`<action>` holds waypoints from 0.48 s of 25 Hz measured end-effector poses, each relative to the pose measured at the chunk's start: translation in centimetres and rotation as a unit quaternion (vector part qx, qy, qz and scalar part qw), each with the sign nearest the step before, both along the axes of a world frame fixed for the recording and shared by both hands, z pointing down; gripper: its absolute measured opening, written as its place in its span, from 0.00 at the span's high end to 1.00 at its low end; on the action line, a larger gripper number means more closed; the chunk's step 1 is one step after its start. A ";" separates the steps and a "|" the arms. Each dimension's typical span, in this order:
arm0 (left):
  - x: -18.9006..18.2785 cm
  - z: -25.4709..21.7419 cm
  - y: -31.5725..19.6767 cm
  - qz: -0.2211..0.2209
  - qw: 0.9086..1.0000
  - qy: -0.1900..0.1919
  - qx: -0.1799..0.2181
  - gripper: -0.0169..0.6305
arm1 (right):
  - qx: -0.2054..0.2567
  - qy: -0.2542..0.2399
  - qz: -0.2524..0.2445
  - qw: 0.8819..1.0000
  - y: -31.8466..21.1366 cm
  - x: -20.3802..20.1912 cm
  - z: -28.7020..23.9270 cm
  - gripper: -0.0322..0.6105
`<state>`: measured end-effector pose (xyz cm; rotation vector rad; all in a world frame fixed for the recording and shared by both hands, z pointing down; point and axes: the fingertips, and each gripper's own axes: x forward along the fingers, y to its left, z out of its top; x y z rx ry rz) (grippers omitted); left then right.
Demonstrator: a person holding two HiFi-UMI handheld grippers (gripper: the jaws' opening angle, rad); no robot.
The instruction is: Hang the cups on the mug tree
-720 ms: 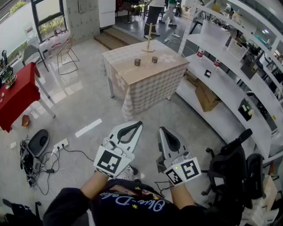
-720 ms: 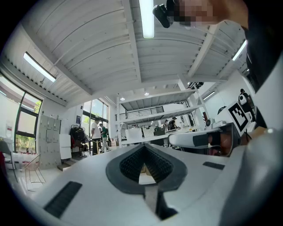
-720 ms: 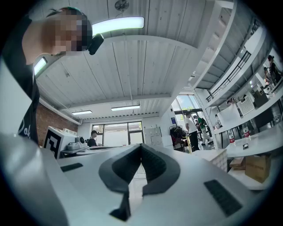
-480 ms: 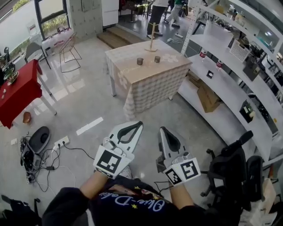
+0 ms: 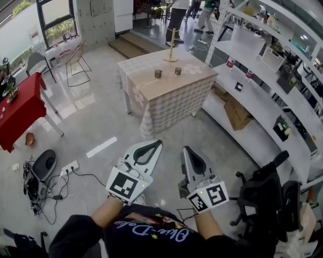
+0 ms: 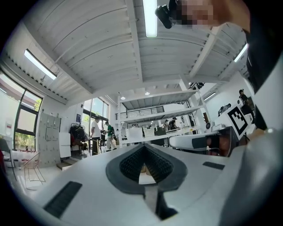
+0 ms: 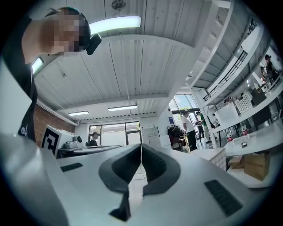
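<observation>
Two dark cups [image 5: 158, 74] [image 5: 177, 71] stand on a table with a checked cloth [image 5: 166, 95] far ahead in the head view. Behind them rises the bare wooden mug tree [image 5: 171, 45]. My left gripper [image 5: 157, 143] and right gripper [image 5: 186, 149] are held close to my body, well short of the table, above the floor. Both are shut with nothing between their tips. In the left gripper view the shut left gripper [image 6: 144, 146] points toward distant shelves. The right gripper view has the right gripper [image 7: 140, 145] shut too, with the table [image 7: 219, 158] at the right.
Long white shelving [image 5: 262, 101] runs along the right with a cardboard box [image 5: 236, 112] underneath. A black office chair [image 5: 265, 194] stands at my right. A red-covered table [image 5: 20, 111] and cables [image 5: 45, 186] lie on the left. People [image 5: 176, 12] stand beyond the table.
The view has shifted slightly; the table sits a little lower and nearer in the head view. Both grippers keep the same pose, still shut.
</observation>
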<state>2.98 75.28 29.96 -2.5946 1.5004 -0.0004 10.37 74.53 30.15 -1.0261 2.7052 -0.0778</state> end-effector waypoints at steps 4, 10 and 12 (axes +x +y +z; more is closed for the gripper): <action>-0.8 -0.2 -1.9 0.006 1.000 0.006 -0.002 0.97 | 0.000 0.010 0.017 1.000 -1.7 -0.5 -0.1 0.94; -1.5 -0.4 -5.2 0.025 1.000 0.007 -0.003 0.97 | -0.008 0.009 0.036 0.999 -4.8 -1.2 -0.2 0.94; -1.8 -0.3 -6.3 0.033 0.999 0.005 -0.004 0.97 | -0.011 0.008 0.042 0.999 -5.8 -1.7 -0.1 0.94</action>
